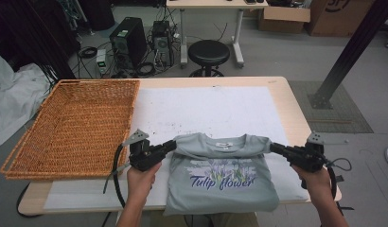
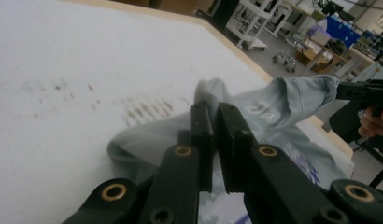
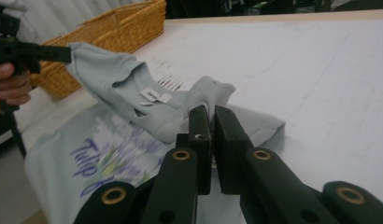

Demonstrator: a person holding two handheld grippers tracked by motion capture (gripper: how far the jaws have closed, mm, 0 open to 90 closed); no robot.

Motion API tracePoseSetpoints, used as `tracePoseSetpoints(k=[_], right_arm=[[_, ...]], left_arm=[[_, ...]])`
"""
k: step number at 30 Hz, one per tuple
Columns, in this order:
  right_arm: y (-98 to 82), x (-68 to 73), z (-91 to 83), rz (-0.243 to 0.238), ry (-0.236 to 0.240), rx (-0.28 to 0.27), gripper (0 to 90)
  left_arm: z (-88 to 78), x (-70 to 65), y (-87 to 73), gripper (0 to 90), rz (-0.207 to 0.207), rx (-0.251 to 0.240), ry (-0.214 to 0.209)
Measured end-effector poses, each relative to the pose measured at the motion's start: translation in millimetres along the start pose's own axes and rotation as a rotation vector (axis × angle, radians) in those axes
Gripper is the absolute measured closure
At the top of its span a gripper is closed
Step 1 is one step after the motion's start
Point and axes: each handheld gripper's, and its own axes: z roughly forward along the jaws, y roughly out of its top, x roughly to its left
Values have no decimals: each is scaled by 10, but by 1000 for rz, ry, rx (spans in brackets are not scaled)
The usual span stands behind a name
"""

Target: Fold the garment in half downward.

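Between both tongs: grey T-shirt (image 1: 220, 177); left tongs (image 1: 172, 145), right tongs (image 1: 273, 148) each pinch one shoulder.

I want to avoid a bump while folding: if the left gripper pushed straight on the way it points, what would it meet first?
The left gripper, shut on the t-shirt shoulder, points across the collar at the right gripper. Beyond the cloth it holds, that gripper probably comes first, though depth is unclear.
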Motion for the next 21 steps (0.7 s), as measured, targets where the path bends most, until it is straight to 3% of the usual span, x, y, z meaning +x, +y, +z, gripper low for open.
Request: tracePoseSetpoints(k=[5, 12, 16, 18, 19, 21], right_arm=[[-253, 111, -84, -6, 27, 13, 865], [-545, 153, -164, 1, 63, 41, 865], [-654, 142, -140, -5, 63, 95, 865], [-677, 141, -121, -16, 51, 124, 857], [-677, 135, -117, -14, 57, 125, 818], [-640, 115, -131, 11, 77, 99, 708]], left_arm=[[-67, -50, -236, 853, 14, 41, -4], [-169, -1, -544, 851, -13, 73, -27], [-171, 53, -644, 844, -31, 113, -35], [-173, 77, -640, 760, -40, 98, -55], [-169, 88, -617, 658, -47, 88, -54], [-153, 118, -544, 551, -34, 64, -47]])
